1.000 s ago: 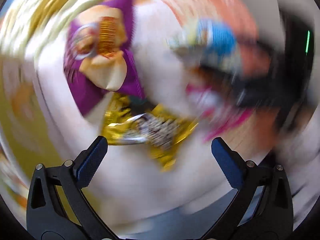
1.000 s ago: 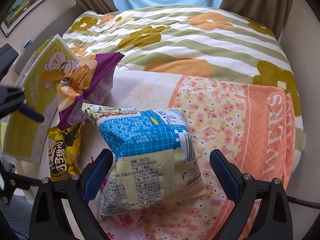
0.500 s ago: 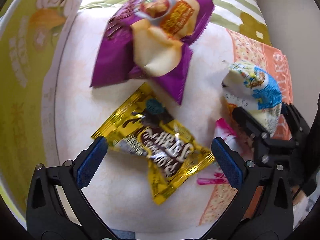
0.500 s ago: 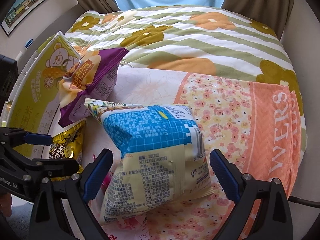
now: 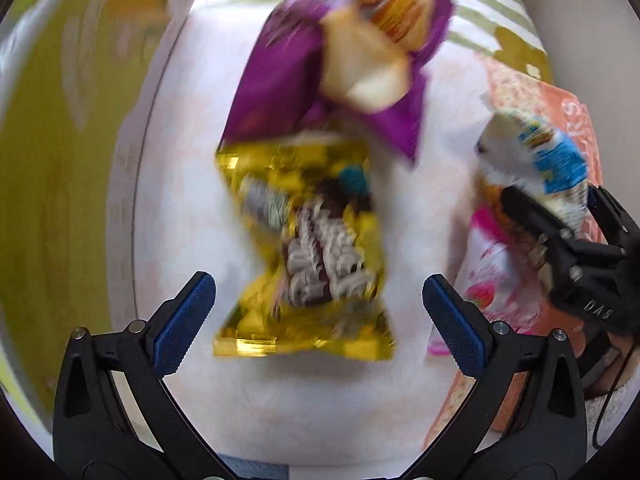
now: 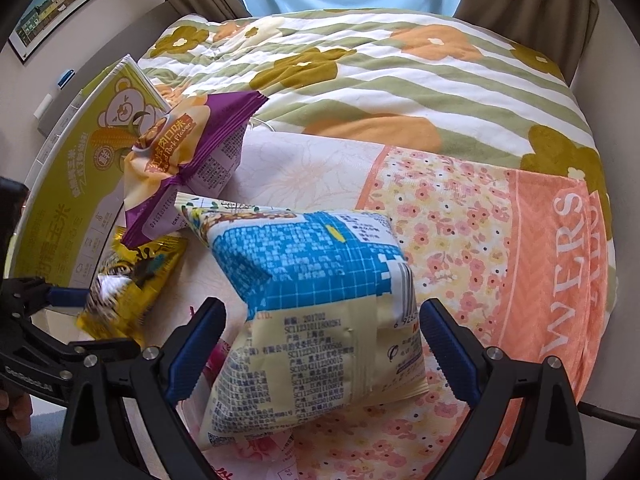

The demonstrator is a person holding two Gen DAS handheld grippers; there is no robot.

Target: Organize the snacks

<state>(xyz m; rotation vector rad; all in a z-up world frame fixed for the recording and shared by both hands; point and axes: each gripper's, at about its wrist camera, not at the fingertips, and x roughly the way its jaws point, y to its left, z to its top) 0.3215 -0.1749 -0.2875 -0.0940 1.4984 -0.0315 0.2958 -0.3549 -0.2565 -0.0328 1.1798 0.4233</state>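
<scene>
Packets feel light, crinkly, slippery: yellow packet [image 5: 308, 248] lies between my left gripper [image 5: 319, 308]'s parted jaws, blue packet [image 6: 320, 312] between my right gripper [image 6: 322, 344]'s; I'd pinch mid-body.

Left tool [image 5: 316, 304] has closed in over yellow packet [image 5: 308, 248].

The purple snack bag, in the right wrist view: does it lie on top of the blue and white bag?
No, the purple snack bag leans against the green box, behind the blue and white bag.

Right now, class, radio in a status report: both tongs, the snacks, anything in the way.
Left tongs open over yellow packet. Right tongs open around blue-and-cream packet, not gripping. Purple packet overlaps the yellow one's far end.
</scene>
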